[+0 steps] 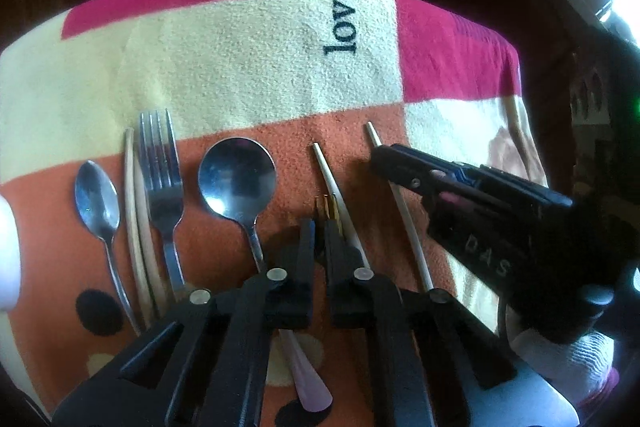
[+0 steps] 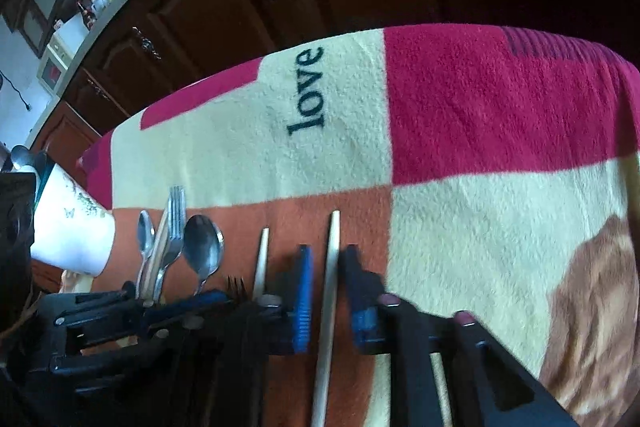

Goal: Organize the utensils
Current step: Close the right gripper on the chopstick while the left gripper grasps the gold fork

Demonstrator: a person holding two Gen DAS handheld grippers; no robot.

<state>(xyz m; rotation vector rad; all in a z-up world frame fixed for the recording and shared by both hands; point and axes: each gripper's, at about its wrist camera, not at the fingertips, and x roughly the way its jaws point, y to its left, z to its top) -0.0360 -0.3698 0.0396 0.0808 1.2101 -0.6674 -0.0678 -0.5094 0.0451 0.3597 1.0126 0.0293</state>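
between the right gripper (image 2: 325, 281) fingers lies a chopstick (image 2: 329, 291), pinched.

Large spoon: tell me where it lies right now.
In the left wrist view the large spoon lies on the orange patch of the blanket, between the fork to its left and a pale chopstick to its right.

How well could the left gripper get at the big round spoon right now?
Probably not yet: the left gripper is shut on the small fork. The big round spoon lies close beside it, bowl uncovered, so once the fork is released the way looks free.
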